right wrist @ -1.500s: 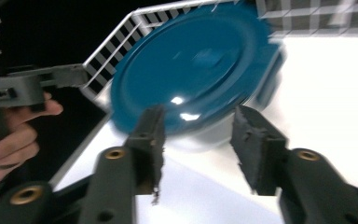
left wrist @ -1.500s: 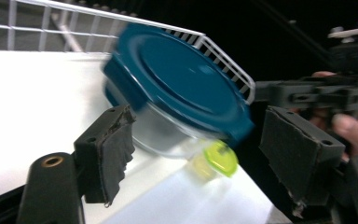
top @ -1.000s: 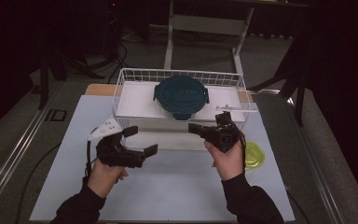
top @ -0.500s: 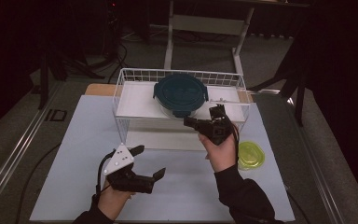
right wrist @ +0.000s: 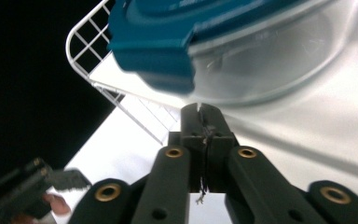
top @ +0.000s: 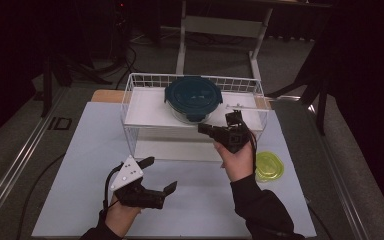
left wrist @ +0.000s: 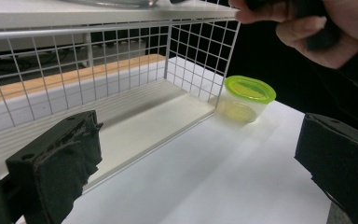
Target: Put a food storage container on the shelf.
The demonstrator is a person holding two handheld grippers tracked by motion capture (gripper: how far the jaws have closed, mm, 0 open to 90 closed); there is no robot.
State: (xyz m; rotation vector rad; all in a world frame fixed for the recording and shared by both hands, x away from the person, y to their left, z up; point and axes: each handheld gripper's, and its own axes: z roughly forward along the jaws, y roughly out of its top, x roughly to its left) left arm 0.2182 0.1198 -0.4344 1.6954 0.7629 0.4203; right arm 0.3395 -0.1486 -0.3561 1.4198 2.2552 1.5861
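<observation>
Drawn back toward the person's side of the white table top (top: 80, 165) since a second earlier, when it had been held up near the front of the wire rack (top: 130, 80), the left gripper (top: 160, 174) was found low over the table with its jaws wide apart and nothing between them. In the left gripper view, bare table lay between those jaws, with the rack's lower shelf (left wrist: 135, 107) ahead and to one side. A small lime-lidded tub (left wrist: 247, 98) was seen farther off, beyond the rack's corner. That gripper was judged to have been taken out of the work for now. Beyond it, the right gripper (top: 202, 129) had been shifted only slightly toward the rack's top shelf. Its jaws had just been opening from fully together. In the right gripper view they (right wrist: 200, 109) were seen all but closed, pad against pad along a thin seam, with nothing held between them. Just ahead of and above the tips sat the glass container (right wrist: 270, 60) with its teal lid (right wrist: 168, 42). One of the lid's side latches hung right before the jaws, apart from them as far as could be told. The container was seen resting on the top shelf, lid on. The work was therefore judged to have passed to the right gripper alone, with the latch not yet taken.
</observation>
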